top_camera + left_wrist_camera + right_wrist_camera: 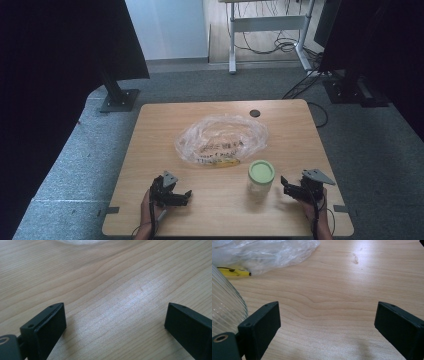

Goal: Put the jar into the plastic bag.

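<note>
You are holding both claws spread wide, gripping nothing: left claw low over the bare surface, right claw just beside the jar. Swinging it in fast is risking tipping that jar toward the bag

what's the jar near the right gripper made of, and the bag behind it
The jar looks like clear ribbed glass, possibly plastic, judging by its see-through fluted wall; its lid is matte pale green, probably plastic. The bag is thin clear plastic film, crinkled and glossy.

upright ribbed glass jar, green lid on, near the table's front edge.
</note>
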{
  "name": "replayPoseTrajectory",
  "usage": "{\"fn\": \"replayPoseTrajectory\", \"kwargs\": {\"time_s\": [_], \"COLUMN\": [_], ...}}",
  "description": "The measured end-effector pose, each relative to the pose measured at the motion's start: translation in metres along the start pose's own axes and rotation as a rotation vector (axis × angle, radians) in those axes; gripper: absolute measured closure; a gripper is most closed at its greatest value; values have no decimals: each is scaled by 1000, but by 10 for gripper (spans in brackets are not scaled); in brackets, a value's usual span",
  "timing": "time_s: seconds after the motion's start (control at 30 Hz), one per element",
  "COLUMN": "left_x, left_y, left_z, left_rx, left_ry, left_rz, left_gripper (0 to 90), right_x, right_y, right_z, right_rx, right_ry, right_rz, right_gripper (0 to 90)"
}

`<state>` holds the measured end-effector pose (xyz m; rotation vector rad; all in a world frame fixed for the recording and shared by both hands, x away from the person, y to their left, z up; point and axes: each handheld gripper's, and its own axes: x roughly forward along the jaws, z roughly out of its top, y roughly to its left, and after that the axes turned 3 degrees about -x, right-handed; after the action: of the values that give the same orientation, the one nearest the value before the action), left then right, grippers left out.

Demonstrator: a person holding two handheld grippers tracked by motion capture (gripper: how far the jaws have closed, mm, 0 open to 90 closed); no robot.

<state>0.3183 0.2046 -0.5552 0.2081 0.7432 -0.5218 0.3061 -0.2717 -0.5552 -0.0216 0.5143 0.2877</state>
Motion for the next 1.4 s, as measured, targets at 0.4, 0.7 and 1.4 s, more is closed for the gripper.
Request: {"fn": "replayPoseTrajectory", "kwargs": {"time_s": [0.4,0.7,1.4], "left_x": [0,0,0], "left_y": [0,0,1], "left_z": [0,0,0], "left_rx": [-1,-2,-7], "left_ry": [1,1,2], "left_rz": [-1,-2,-6], "left_gripper": [34,34,33], "right_x": [1,0,-13], "right_y": [1,1,8], "right_z": [0,0,6], "right_rx": [-7,-2,0], "right_ry": [5,1,-39], "right_rz": [-12,-17,-14], "right_gripper": [67,69,41]}}
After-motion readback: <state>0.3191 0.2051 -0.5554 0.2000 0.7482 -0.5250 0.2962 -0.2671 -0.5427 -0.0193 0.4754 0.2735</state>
